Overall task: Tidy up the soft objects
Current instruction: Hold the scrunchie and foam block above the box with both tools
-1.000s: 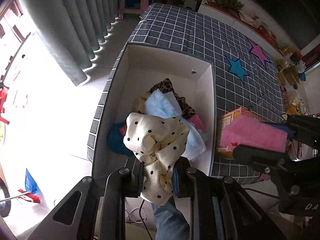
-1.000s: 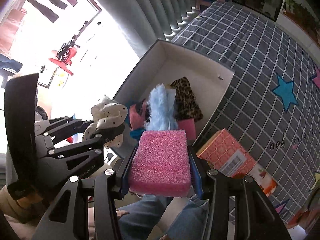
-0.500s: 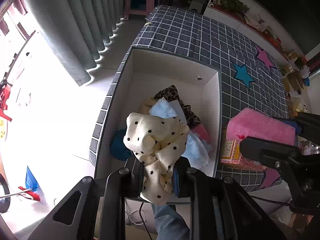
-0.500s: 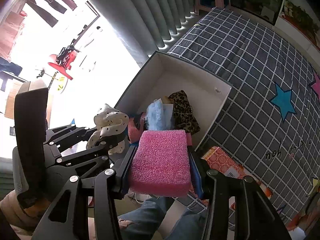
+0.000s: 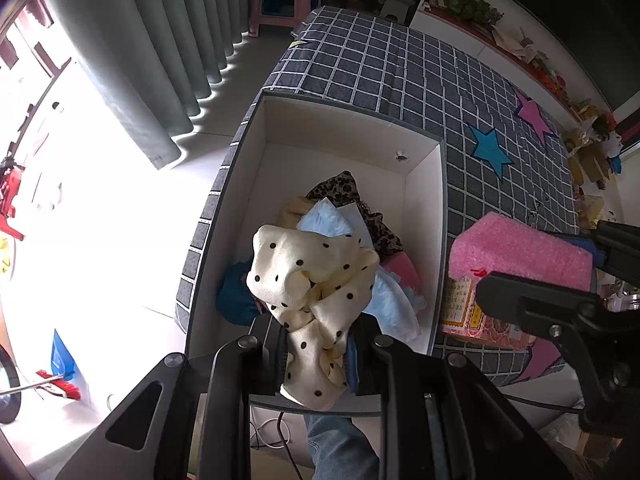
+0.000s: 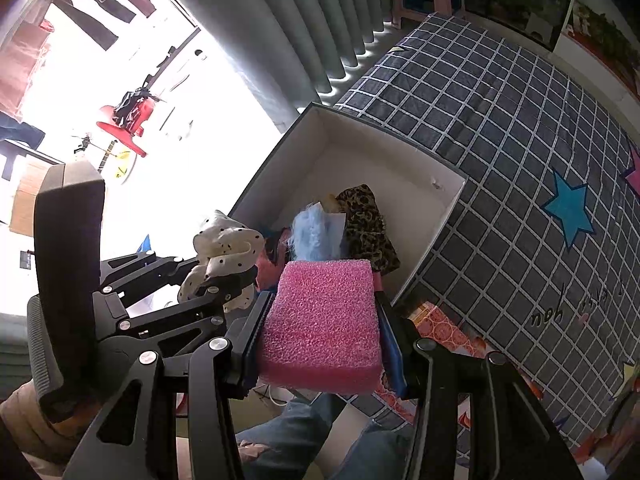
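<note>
Above the open storage box (image 5: 424,184), left gripper (image 5: 316,344) clamps a dotted cloth (image 5: 312,280); at 3 o'clock, right gripper (image 6: 320,344) pinches a pink sponge (image 6: 324,320), both apparently poised for dropping in.

Soft items (image 5: 352,236) in box (image 5: 424,208); box on bed (image 5: 400,72).

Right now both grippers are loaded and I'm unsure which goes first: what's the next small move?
Probably lower the left gripper and release the dotted cloth: it hangs directly over the open box, while the pink sponge sits beside it.
</note>
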`<state>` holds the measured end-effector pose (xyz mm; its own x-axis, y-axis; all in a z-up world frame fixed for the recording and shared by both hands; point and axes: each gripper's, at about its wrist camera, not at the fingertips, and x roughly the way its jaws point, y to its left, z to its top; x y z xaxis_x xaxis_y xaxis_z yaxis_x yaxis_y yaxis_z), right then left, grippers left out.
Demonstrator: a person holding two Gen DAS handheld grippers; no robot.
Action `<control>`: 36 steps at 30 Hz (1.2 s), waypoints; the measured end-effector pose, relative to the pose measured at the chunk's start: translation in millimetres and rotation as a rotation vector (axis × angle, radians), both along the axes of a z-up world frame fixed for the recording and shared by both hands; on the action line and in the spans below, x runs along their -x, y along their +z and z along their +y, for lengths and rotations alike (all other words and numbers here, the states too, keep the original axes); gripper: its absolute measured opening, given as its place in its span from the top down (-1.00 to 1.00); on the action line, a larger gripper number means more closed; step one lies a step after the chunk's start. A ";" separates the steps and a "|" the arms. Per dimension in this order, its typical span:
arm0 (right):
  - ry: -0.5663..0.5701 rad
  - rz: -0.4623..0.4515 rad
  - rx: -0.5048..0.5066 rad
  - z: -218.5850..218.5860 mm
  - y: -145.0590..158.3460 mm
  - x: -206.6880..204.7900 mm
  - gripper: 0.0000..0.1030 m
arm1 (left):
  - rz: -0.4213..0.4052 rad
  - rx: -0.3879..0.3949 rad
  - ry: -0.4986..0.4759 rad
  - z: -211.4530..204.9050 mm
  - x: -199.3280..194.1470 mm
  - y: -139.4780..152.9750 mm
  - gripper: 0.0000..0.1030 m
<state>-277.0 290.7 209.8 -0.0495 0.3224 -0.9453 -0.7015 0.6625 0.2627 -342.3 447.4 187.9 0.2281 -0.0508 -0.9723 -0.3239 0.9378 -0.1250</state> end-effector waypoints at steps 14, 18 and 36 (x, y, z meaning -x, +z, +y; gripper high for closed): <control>-0.001 0.006 0.003 3.0 -3.4 -5.6 0.02 | 0.013 -0.003 0.002 1.1 -6.5 -5.2 0.53; -0.005 0.008 0.006 5.1 -6.0 -9.7 0.02 | 0.018 -0.005 0.005 2.2 -9.1 -7.0 0.53; -0.047 0.016 0.029 17.1 -22.6 -36.0 0.02 | 0.039 -0.023 0.026 10.4 -34.7 -17.9 0.53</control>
<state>-241.0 307.9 187.2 -0.0501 0.2971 -0.9535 -0.6649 0.7025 0.2538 -307.7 457.8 170.0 0.1908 -0.0229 -0.9814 -0.3521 0.9316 -0.0902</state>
